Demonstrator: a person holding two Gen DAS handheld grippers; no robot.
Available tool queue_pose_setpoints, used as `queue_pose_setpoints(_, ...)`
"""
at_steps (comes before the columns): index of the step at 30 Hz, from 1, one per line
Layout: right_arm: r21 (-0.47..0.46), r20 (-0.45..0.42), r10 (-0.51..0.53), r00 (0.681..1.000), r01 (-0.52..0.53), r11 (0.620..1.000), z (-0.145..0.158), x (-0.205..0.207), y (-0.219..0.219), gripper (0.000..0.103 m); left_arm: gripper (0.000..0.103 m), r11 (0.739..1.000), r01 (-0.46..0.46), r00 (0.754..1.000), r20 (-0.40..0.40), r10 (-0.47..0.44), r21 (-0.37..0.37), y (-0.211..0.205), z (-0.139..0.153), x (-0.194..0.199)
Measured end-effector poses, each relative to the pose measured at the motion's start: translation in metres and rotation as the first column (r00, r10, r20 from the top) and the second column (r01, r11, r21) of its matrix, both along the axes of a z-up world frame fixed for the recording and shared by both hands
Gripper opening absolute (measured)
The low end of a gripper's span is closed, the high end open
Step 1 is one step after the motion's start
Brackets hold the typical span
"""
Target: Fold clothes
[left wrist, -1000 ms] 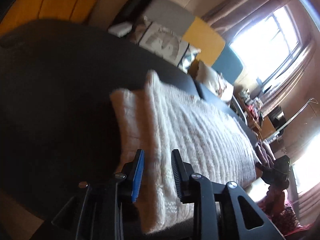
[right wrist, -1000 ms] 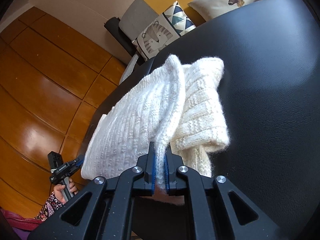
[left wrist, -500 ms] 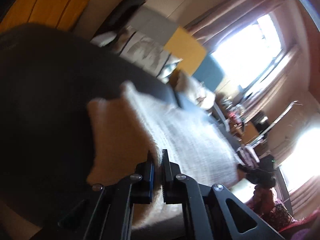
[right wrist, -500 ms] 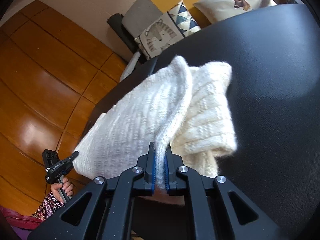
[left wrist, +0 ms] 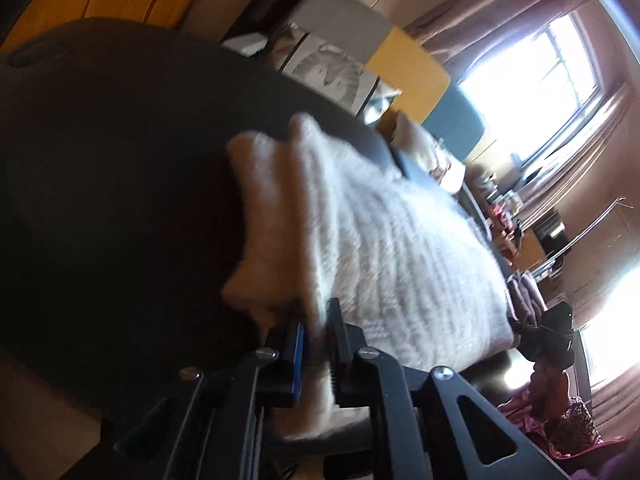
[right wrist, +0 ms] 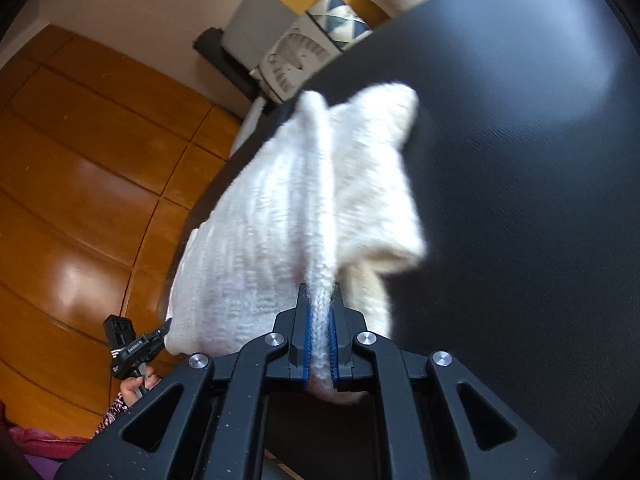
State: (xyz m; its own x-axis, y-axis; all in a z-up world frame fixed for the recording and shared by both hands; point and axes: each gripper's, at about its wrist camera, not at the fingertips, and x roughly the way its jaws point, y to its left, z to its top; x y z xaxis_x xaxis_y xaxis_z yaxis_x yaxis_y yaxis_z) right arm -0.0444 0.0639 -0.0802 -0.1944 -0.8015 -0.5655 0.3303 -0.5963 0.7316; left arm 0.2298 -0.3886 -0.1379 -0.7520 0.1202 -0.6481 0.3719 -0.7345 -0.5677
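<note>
Both the left gripper (left wrist: 316, 344) and right gripper (right wrist: 319, 340) pinch the white chunky-knit sweater's (right wrist: 288, 216) near edge thinly, so a tug could slip it free.

Left wrist view: set low behind its own black fingers (left wrist: 340, 344), close to the white ribbed knit garment (left wrist: 392, 256), facing along the dark leather-like counter (left wrist: 112, 184) toward a bright curtained window (left wrist: 528, 64).

Right wrist view: set close behind its fingers (right wrist: 299, 336), looking down the same garment (right wrist: 260, 232) from its opposite end, toward the orange wooden floor (right wrist: 80, 184).

Shared: the garment, the counter (right wrist: 520, 160), and a patterned cushion with an animal print (right wrist: 292, 60), also in the left view (left wrist: 332, 76).
</note>
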Motion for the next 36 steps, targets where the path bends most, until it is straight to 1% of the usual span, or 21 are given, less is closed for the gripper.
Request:
queue_pose_setpoints(2, 0.030, -0.004, -0.021, 1.000, 0.021, 0.999, 0.002, -0.002, 0.001, 0.009, 0.013, 0.998, -0.035, 0.999, -0.005, 0.035, 0.044, -0.009, 0.001, 0.009)
queue_pose_setpoints(4, 0.044, -0.053, -0.064, 0.997, 0.067, 0.997, 0.014, -0.002, 0.006, 0.012, 0.013, 0.990, -0.109, 0.994, -0.015, 0.111, 0.089, -0.021, 0.005, 0.023)
queue_pose_setpoints(5, 0.046, -0.083, -0.089, 0.993, 0.093, 0.995, 0.021, -0.001, 0.008, 0.013, 0.013, 0.983, -0.164, 0.986, -0.016, 0.166, 0.084, -0.028, 0.009, 0.031)
queue_pose_setpoints(7, 0.094, -0.156, -0.072, 0.985, 0.087, 0.992, 0.032, -0.002, -0.007, 0.014, 0.013, 0.967, -0.253, 0.966, -0.044, 0.254, 0.026, -0.034, 0.023, 0.043)
queue_pose_setpoints(9, 0.157, -0.230, -0.030, 0.973, 0.067, 0.985, 0.043, -0.005, -0.028, 0.014, 0.013, 0.963, -0.266, 0.960, -0.104, 0.260, -0.047, -0.031, 0.044, 0.039)
queue_pose_setpoints(12, 0.253, -0.332, 0.043, 0.942, 0.046, 0.966, 0.059, -0.009, -0.059, 0.014, 0.013, 0.954, -0.201, 0.975, -0.144, 0.171, -0.223, -0.004, 0.082, -0.003)
queue_pose_setpoints(14, 0.317, -0.394, 0.095, 0.914, 0.038, 0.948, 0.070, -0.012, -0.080, 0.014, 0.014, 0.933, -0.132, 0.987, -0.129, 0.093, -0.335, 0.018, 0.103, -0.044)
queue_pose_setpoints(15, 0.348, -0.423, 0.123, 0.898, 0.036, 0.937, 0.075, -0.013, -0.091, 0.014, 0.014, 0.924, -0.092, 0.992, -0.112, 0.054, -0.370, 0.027, 0.109, -0.064)
queue_pose_setpoints(17, 0.383, -0.431, 0.159, 0.888, 0.021, 0.924, 0.073, -0.019, -0.113, 0.014, 0.014, 0.910, -0.022, 0.996, -0.089, -0.017, -0.413, 0.040, 0.113, -0.107)
queue_pose_setpoints(20, 0.407, -0.420, 0.222, 0.880, -0.036, 0.913, 0.058, -0.027, -0.148, 0.014, 0.014, 0.876, 0.059, 0.998, 0.026, -0.053, -0.479, 0.047, 0.097, -0.167)
queue_pose_setpoints(23, 0.467, -0.403, 0.305, 0.863, -0.092, 0.879, 0.046, -0.033, -0.177, 0.014, 0.014, 0.870, 0.082, 0.993, 0.116, -0.029, -0.487, 0.042, 0.077, -0.199)
queue_pose_setpoints(25, 0.513, -0.381, 0.334, 0.862, -0.103, 0.852, 0.035, -0.041, -0.186, 0.014, 0.014, 0.878, 0.041, 0.987, 0.159, 0.040, -0.477, 0.029, 0.060, -0.199)
queue_pose_setpoints(26, 0.522, -0.370, 0.325, 0.871, -0.095, 0.848, 0.029, -0.047, -0.185, 0.014, 0.015, 0.897, 0.012, 0.986, 0.154, 0.063, -0.441, 0.020, 0.052, -0.195)
queue_pose_setpoints(27, 0.527, -0.361, 0.306, 0.881, -0.078, 0.846, 0.023, -0.054, -0.182, 0.014, 0.017, 0.932, -0.028, 0.991, 0.109, 0.073, -0.361, 0.007, 0.049, -0.187)
queue_pose_setpoints(28, 0.523, -0.359, 0.271, 0.893, -0.049, 0.851, 0.017, -0.062, -0.177, 0.010, 0.016, 0.953, -0.066, 0.993, 0.072, 0.092, -0.294, -0.004, 0.047, -0.179)
queue_pose_setpoints(29, 0.491, -0.355, 0.220, 0.909, -0.019, 0.871, 0.011, -0.070, -0.166, 0.010, 0.013, 0.964, -0.100, 0.992, 0.053, 0.117, -0.247, -0.012, 0.044, -0.172)
queue_pose_setpoints(30, 0.445, -0.342, 0.166, 0.925, 0.003, 0.896, 0.006, -0.077, -0.154, 0.007, 0.006, 0.969, -0.141, 0.988, 0.030, 0.150, -0.201, -0.020, 0.041, -0.164)
queue_pose_setpoints(31, 0.408, -0.322, 0.122, 0.939, 0.021, 0.913, 0.004, -0.081, -0.146, 0.002, 0.003, 0.971, -0.168, 0.985, 0.011, 0.172, -0.169, -0.025, 0.038, -0.157)
queue_pose_setpoints(32, 0.385, -0.312, 0.098, 0.945, 0.032, 0.922, 0.003, -0.083, -0.141, 0.002, 0.003, 0.972, -0.183, 0.983, -0.005, 0.185, -0.147, -0.027, 0.036, -0.152)
queue_pose_setpoints(35, 0.366, -0.319, 0.080, 0.944, 0.045, 0.930, 0.007, -0.079, -0.135, 0.002, 0.003, 0.970, -0.178, 0.984, -0.008, 0.180, -0.166, -0.022, 0.036, -0.153)
queue_pose_setpoints(36, 0.371, -0.335, 0.078, 0.939, 0.056, 0.927, 0.013, -0.073, -0.137, 0.007, 0.003, 0.969, -0.174, 0.985, -0.009, 0.175, -0.174, -0.020, 0.037, -0.154)
